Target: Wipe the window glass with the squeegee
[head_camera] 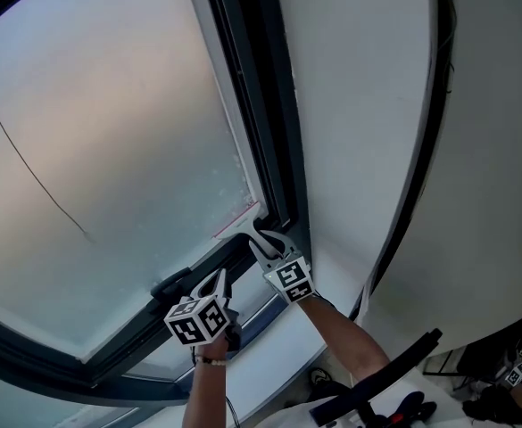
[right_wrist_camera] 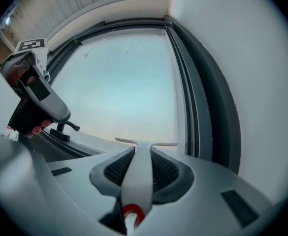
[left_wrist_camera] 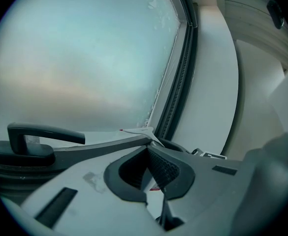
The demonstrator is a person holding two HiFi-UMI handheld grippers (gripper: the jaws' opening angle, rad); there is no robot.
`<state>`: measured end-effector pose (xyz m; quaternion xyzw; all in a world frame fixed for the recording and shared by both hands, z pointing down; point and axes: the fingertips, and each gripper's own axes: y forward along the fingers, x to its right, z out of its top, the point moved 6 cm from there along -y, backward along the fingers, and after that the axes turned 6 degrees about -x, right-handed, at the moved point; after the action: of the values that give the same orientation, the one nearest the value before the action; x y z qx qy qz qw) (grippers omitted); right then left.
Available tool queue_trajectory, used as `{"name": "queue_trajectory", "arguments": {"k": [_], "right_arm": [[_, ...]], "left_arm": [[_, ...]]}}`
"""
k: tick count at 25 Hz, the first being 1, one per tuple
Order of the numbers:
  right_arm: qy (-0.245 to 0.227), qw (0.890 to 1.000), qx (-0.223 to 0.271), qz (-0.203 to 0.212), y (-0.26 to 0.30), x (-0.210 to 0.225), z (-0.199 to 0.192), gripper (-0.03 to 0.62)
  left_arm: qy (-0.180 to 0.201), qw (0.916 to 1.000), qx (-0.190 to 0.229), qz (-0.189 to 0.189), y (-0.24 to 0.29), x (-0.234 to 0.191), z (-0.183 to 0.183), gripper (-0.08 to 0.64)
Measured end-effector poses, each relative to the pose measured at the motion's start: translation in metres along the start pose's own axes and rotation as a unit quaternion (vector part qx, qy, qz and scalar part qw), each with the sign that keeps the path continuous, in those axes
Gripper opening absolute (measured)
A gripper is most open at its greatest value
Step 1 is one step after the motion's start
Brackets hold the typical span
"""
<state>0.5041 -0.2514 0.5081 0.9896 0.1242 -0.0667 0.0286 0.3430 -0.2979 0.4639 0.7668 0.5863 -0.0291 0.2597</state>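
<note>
The window glass (head_camera: 109, 150) fills the left of the head view and looks misty. A white squeegee (head_camera: 238, 223) lies with its blade against the pane's lower right corner, beside the dark frame (head_camera: 274, 123). My right gripper (head_camera: 265, 243) is shut on its handle. In the right gripper view the white handle (right_wrist_camera: 138, 181), with a red loop at its end, runs between the pads up to the blade (right_wrist_camera: 146, 142). My left gripper (head_camera: 218, 282) hovers lower left of it, shut with nothing held. From the left gripper (left_wrist_camera: 147, 154) view the squeegee blade (left_wrist_camera: 139, 130) shows just ahead.
A dark window handle (head_camera: 171, 283) sticks out from the lower frame by the left gripper, and shows as the handle (left_wrist_camera: 40, 132) at that view's left. A white wall (head_camera: 368, 105) rises right of the frame. Black equipment (head_camera: 394, 373) stands at the bottom right.
</note>
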Motion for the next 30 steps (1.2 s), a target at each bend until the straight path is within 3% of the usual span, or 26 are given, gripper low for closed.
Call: {"name": "queue_trajectory", "arguments": {"k": [9,13,22,30], "right_arm": [[0.017,1.0,0.016,-0.015,-0.051,-0.027,0.054,0.087],[0.012,0.999,0.028,-0.022,-0.054,-0.042,0.051,0.087],[0.012,0.999,0.025,-0.046,-0.098,-0.083,0.07,0.087],[0.0,0.997,0.058,-0.051,-0.121,-0.111,0.121,0.087]], "left_arm": [[0.003,0.999,0.044,-0.001,-0.062,0.006,0.007,0.0],[0.006,0.9986,0.051,-0.013,-0.063,-0.008,-0.006,0.0],[0.026,0.9981,0.045,-0.033,-0.104,0.002,-0.015,0.0],[0.049,0.9956,0.071,-0.037,-0.146,0.015,0.002,0.0]]}}
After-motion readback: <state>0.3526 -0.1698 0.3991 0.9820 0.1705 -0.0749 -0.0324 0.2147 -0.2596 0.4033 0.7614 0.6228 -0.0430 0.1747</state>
